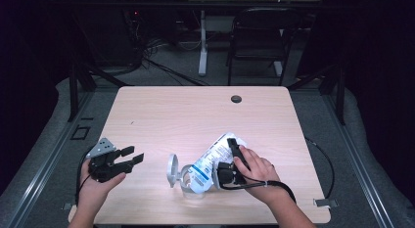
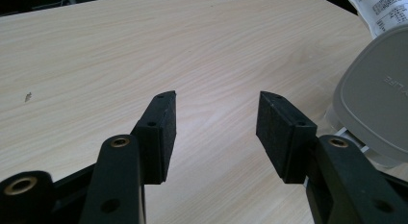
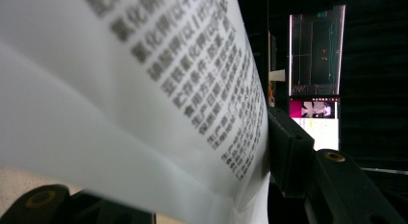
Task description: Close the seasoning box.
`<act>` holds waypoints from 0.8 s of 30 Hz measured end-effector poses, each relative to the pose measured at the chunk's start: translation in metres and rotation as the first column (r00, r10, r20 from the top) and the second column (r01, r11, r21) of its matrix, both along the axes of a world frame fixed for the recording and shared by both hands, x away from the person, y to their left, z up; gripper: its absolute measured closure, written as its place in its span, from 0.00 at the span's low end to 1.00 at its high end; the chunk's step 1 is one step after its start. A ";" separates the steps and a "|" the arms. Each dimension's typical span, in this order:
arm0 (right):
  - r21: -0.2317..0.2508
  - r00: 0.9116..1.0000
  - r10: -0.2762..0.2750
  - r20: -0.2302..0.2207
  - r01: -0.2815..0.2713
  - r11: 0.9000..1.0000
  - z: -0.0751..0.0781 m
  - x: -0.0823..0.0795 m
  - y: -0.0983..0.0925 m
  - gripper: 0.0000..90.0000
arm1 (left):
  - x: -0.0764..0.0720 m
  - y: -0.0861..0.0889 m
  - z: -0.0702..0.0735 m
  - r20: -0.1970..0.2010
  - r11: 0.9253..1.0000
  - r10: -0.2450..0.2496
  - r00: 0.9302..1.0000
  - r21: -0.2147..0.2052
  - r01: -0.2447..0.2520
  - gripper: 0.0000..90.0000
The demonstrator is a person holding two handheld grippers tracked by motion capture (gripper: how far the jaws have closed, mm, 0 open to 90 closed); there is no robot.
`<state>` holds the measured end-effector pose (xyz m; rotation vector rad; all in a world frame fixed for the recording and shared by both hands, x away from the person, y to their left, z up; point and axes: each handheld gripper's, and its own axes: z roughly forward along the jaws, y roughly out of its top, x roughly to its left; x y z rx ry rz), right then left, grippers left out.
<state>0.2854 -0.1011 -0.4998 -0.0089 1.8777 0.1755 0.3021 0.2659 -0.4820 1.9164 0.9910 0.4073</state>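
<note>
- Pouch (image 1: pixel 211 157) of white plastic, printed with blue and black text, lies tilted on the near right part of the wooden table (image 1: pixel 161 110), with its lower end over a clear container (image 1: pixel 192 189) that has a grey hinged lid (image 1: pixel 172 170) standing open at its left
- We see the right gripper (image 1: pixel 234 157) clamped across the pouch near its upper end; in the right gripper view one black pad (image 3: pixel 284 147) presses against the printed film (image 3: pixel 144 89), and the jaws stand about half apart around the bag's thickness
- We see the left gripper (image 1: pixel 133 156) at the near left of the table, well apart from the pouch, held just above the wood; its jaws are spread wide and hold nothing, and in the left gripper view bare table shows between the two pads (image 2: pixel 161 132)
- We judge that the work in hand is emptying the pouch into the container, with the right gripper tilting it
- What could go wrong, as we judge it: the film is slick and soft, so the pouch may slide out of the pads if it tips further
- We also think the light container could shift or tip under the bag's weight, since nothing steadies it while the left gripper waits apart
- Contents could miss the opening if the pouch mouth drifts toward the lid
</note>
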 end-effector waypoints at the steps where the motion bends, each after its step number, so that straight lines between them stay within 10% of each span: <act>1: -0.013 1.000 -0.007 0.003 0.007 1.000 0.001 -0.001 0.000 0.59 | 0.000 0.000 0.000 0.000 1.000 0.001 1.000 -0.001 -0.001 0.55; 24: -0.025 1.000 0.016 0.008 -0.016 1.000 0.003 0.000 0.002 0.59 | 0.000 0.001 0.000 -0.001 1.000 0.004 1.000 -0.002 -0.004 0.55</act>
